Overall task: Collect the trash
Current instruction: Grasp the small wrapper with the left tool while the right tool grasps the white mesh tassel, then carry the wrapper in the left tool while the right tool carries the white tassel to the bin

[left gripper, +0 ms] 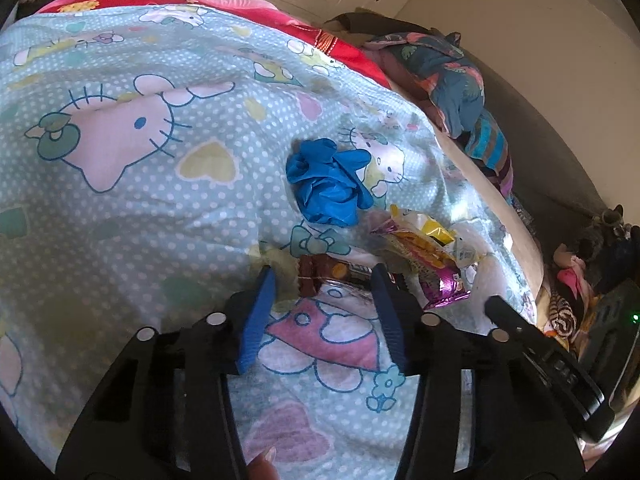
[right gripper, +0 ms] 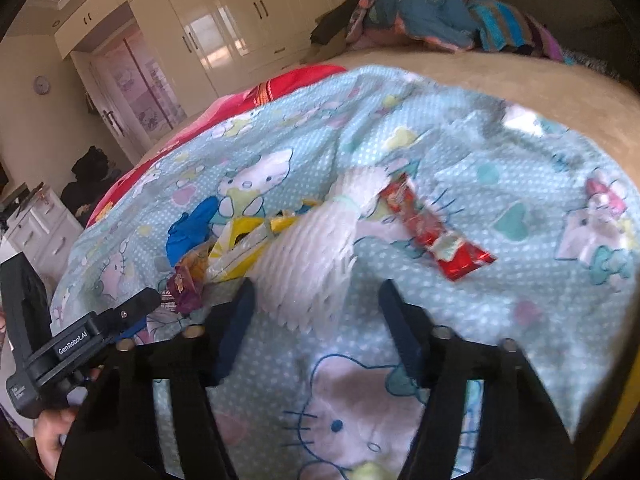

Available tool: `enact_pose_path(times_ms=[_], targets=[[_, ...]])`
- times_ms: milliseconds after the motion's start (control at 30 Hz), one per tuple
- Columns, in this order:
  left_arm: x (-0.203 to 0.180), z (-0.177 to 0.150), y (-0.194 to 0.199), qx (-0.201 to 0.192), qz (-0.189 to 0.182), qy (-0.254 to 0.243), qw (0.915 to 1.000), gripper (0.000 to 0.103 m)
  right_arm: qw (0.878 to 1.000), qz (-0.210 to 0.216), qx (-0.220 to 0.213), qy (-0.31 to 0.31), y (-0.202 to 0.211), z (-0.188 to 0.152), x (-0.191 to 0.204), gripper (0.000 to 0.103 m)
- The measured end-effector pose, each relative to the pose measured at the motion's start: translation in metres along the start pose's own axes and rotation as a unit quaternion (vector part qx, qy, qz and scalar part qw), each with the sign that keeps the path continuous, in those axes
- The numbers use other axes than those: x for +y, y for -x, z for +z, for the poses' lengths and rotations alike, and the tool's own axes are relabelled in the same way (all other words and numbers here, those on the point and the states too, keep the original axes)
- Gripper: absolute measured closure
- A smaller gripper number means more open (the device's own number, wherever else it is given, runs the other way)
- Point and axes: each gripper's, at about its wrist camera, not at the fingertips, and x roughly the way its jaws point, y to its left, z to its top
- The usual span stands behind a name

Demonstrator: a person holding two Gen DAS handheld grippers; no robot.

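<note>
While both grippers hang low over the bed, I see the trash lying in one loose cluster on the cartoon-cat bedsheet (left gripper: pixel 132 208), toward its edge nearest the tan mattress (right gripper: pixel 460 76). My left gripper (left gripper: pixel 322 280) has its blue fingers (left gripper: pixel 258 312) apart, with a brown snack wrapper (left gripper: pixel 310 280) lying on the sheet between their tips; I cannot tell whether the pads touch it. Only that left view shows this brown wrapper, and it gives the clearest look at the crumpled blue glove (left gripper: pixel 326 180) and the purple and yellow wrappers (left gripper: pixel 424 252) just beyond my fingertips. My right gripper (right gripper: pixel 316 292) also stands parted, straddling the near end of a white foam fruit net (right gripper: pixel 308 256), though the picture is too blurred for me to judge contact. Only the right view shows that net and the red wrapper (right gripper: pixel 432 228) lying just beside it toward the sheet's far side. It also catches my other gripper's body at its left edge, with a hand (right gripper: pixel 52 436) beneath it. Folded clothes (right gripper: pixel 432 16) sit at the mattress's far edge.
</note>
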Motion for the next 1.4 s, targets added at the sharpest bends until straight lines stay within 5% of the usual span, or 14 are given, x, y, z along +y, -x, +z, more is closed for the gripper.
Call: enact_pose_path(times_ms=[67, 167, 500, 1067, 1400], targets=[[0.0, 0.0, -0.001, 0.002, -0.001, -0.001, 1.0, 0.069, 1.0, 0.008, 0.001, 0.006, 0.002, -0.004, 0.002, 0.078], [0.001, -0.001, -0.001, 0.005, -0.005, 0.0, 1.0, 0.076, 1.0, 0.009, -0.009, 0.011, 0.012, -0.01, 0.001, 0.086], [0.003, -0.003, 0.012, 0.005, -0.034, 0.009, 0.9994, 0.097, 0.999, -0.004, -0.035, 0.02, 0.051, -0.03, -0.004, 0.087], [-0.029, 0.008, 0.082, -0.053, -0.092, -0.039, 0.9935, 0.103, 0.99, 0.016, -0.065, 0.123, 0.089, -0.044, 0.044, 0.087], [-0.065, 0.012, 0.118, -0.089, -0.124, -0.083, 0.9848, 0.103, 0.984, 0.08, -0.083, 0.136, 0.122, -0.043, 0.06, 0.087]])
